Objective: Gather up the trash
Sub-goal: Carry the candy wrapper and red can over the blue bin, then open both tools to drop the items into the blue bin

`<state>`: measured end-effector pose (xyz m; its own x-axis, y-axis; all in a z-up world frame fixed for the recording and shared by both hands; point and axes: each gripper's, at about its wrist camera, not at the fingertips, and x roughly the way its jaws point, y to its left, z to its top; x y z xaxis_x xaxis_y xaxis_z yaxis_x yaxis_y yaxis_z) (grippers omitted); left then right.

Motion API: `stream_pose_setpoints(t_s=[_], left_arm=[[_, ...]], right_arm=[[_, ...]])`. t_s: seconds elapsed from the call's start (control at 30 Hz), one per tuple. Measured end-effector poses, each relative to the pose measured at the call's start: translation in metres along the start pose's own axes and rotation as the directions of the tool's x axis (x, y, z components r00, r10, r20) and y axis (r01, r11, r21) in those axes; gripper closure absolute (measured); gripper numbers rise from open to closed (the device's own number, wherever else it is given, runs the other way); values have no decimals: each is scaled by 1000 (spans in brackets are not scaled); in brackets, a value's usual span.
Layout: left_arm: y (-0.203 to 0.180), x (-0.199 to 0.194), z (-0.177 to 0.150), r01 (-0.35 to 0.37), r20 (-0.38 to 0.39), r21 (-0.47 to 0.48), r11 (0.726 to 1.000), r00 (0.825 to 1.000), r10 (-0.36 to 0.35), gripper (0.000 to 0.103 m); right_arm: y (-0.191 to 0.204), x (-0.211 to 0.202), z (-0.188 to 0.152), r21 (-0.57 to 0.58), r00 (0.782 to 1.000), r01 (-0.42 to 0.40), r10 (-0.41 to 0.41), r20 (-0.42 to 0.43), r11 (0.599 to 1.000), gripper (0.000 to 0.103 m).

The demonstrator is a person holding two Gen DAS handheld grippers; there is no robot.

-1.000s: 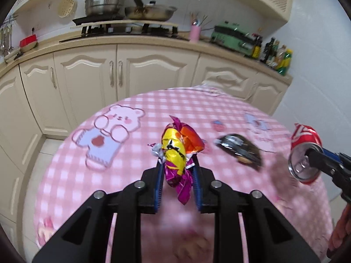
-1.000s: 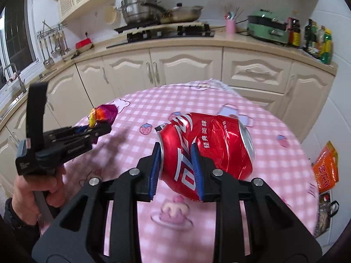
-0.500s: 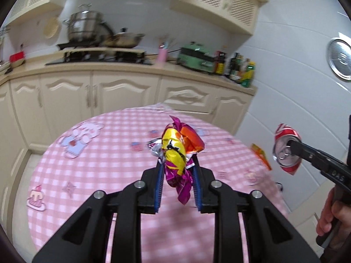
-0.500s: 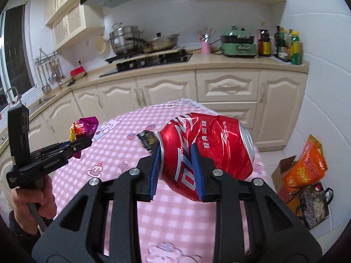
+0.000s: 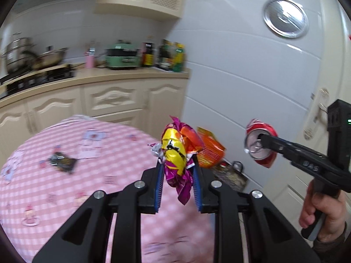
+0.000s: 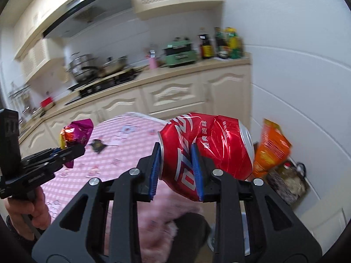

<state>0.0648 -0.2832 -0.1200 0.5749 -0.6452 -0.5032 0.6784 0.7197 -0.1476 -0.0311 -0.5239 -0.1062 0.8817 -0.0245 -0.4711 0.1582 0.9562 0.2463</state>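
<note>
Trash is being carried in both grippers above the edge of a round tabletop [image 5: 72, 199] covered in pink checked cloth. On the cloth at far left, a small dark wrapper [image 5: 62, 164] is lying flat, well apart from either gripper. Moving right, the left gripper [image 5: 178, 182] is clamping a crumpled foil wrapper [image 5: 175, 153], yellow, orange and magenta, between its blue pads, the wrapper sticking up above the fingertips and hanging below them. Behind it, on the floor against the white wall, an orange snack bag [image 5: 209, 151] is standing beside a dark patterned bag [image 5: 230, 176]. Further right, the right gripper [image 6: 176, 171] is squeezing a crushed red soda can [image 6: 204, 146] near its bottom end, the can lying sideways with its silver top pointing right; in the left wrist view the same can is showing its opened top. A person's right hand [image 5: 322, 208] is wrapping the handle at the far right. Along the back, a kitchen counter [image 5: 122, 74] is holding pots, a green appliance and bottles, all motion-blurred.
</note>
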Motion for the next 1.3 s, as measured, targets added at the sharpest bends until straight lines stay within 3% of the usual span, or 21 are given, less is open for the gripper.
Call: stream_pose_setpoints(t_s=[0.13,0.3,0.4,0.5,0.8,0.83,0.87,0.9,0.93,0.97,1.03,1.17,1.3], left_arm=[[-42,34,-6,62,-62,63,996,996,-58,81],[-85,93,-29,142,-209,105,984,971,-118,80],[-112,134,-54,164,-317,144,976,942,-111,80],[-132,176,-83,186,-425,160,969,899,-103,80],[-151,257,-123,202,-571,165,965,817,-73,80],[-150,265,-126,205,-587,167,964,806,-70,78],[-152,272,-130,206,-600,170,964,797,-65,71],[-155,276,-135,199,-610,177,964,791,-51,58],[-155,278,-136,184,-609,183,966,792,-36,29],[-154,277,-136,170,-595,186,968,804,-27,20],[-154,274,-133,152,-563,202,968,826,-12,17],[-155,272,-130,124,-567,220,968,824,23,16],[-158,258,-121,114,-540,224,968,841,26,16]], right_arm=[[-49,-4,-20,87,998,60,-58,-25,994,76],[-98,14,-54,190,992,96,-77,-101,977,76],[-129,34,-81,270,985,99,-56,-162,958,76],[-154,56,-107,344,977,101,-27,-212,933,76],[-208,110,-155,518,955,102,62,-290,849,73],[-216,117,-162,549,951,106,77,-300,829,73],[-221,121,-165,568,948,111,85,-307,816,72],[-229,126,-172,601,945,114,100,-311,791,63],[-236,128,-178,629,946,115,107,-305,768,48],[-238,127,-180,638,948,124,99,-302,760,25],[-244,124,-183,646,952,138,79,-296,751,24],[-248,114,-184,644,955,171,35,-294,746,10],[-251,106,-180,636,954,202,-2,-300,744,6]])
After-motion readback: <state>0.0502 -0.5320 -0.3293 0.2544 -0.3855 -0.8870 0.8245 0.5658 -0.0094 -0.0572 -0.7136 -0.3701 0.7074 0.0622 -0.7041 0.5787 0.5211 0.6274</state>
